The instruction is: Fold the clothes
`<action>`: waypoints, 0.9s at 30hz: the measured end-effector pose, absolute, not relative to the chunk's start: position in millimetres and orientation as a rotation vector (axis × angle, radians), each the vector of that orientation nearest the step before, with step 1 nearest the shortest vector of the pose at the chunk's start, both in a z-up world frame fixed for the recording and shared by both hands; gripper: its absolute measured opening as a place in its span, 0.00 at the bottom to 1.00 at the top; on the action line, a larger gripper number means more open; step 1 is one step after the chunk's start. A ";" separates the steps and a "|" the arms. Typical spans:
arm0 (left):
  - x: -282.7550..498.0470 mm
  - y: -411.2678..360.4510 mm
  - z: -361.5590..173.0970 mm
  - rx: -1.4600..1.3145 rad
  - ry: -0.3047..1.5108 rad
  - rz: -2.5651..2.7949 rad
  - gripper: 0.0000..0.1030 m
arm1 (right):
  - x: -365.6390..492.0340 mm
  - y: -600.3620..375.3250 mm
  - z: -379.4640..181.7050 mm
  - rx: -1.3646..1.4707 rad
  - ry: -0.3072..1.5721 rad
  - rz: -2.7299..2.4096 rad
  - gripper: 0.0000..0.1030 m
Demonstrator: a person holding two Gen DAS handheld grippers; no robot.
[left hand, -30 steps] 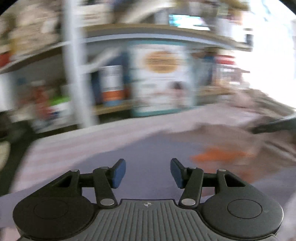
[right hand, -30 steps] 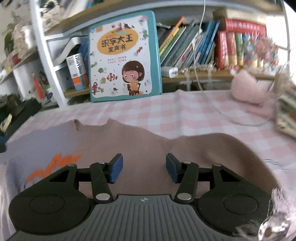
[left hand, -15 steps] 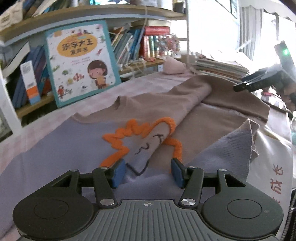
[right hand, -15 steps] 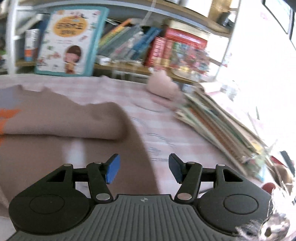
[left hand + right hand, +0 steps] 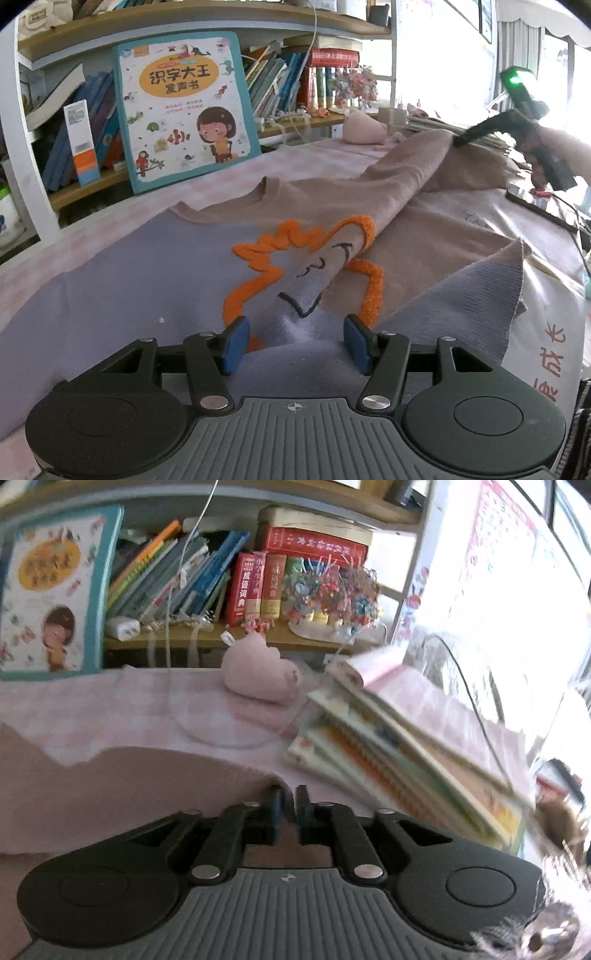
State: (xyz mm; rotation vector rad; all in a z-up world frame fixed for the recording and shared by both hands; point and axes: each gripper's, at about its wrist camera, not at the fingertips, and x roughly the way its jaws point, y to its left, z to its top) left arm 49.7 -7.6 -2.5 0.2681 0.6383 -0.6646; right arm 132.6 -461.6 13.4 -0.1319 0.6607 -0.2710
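Pink checked tablecloth point(image 5: 122, 701), bookshelf point(image 5: 184, 48) behind, left jaws spread, right jaws pinching sweater point(image 5: 147, 779)

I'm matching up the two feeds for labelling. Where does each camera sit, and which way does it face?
Left wrist: rides the left gripper, fingers open, low over the sweater, facing the bookshelf; the right gripper shows far right.
Right wrist: rides the right gripper, fingers shut on the sweater's brown edge, facing the stacked books.
Shared: sweater, picture book, pink plush.
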 end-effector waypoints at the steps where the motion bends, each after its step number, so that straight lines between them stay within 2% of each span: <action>1: 48.9 -6.3 -1.6 0.271 0.637 -0.661 0.57 | 141.4 -459.4 11.4 -0.164 0.658 -0.298 0.21; 2: 47.6 -4.8 -0.4 0.274 0.633 -0.655 0.57 | 150.1 -457.2 8.1 -0.211 0.642 -0.347 0.26; 4: 44.9 2.7 4.1 0.261 0.624 -0.637 0.57 | 158.1 -458.2 4.7 -0.241 0.618 -0.380 0.30; 5: 43.5 7.3 6.8 0.252 0.620 -0.626 0.57 | 154.3 -457.0 6.3 -0.204 0.609 -0.352 0.32; 9: 38.6 26.8 17.8 0.210 0.601 -0.579 0.57 | 127.4 -441.6 14.2 -0.092 0.552 -0.220 0.50; 12: 41.2 44.7 25.2 0.154 0.589 -0.529 0.57 | 96.0 -425.4 18.7 -0.056 0.520 -0.150 0.52; 17: 51.7 59.6 28.2 0.085 0.597 -0.496 0.57 | 63.4 -417.6 15.7 0.087 0.575 -0.018 0.52; 20: 55.7 57.5 28.2 0.085 0.599 -0.496 0.57 | 61.9 -413.1 17.0 0.095 0.563 -0.017 0.49; 22: 54.9 53.4 29.0 0.093 0.597 -0.509 0.57 | 70.3 -417.6 23.0 0.086 0.538 -0.098 0.39; 24: 51.9 49.4 29.5 0.102 0.592 -0.526 0.57 | 89.2 -433.8 26.0 0.115 0.535 -0.175 0.20; 26: 50.2 46.0 29.9 0.110 0.588 -0.535 0.57 | 116.6 -458.6 24.5 0.197 0.567 -0.225 0.16; 27: 49.8 45.1 29.9 0.109 0.587 -0.537 0.57 | 132.1 -471.9 22.4 0.247 0.591 -0.244 0.10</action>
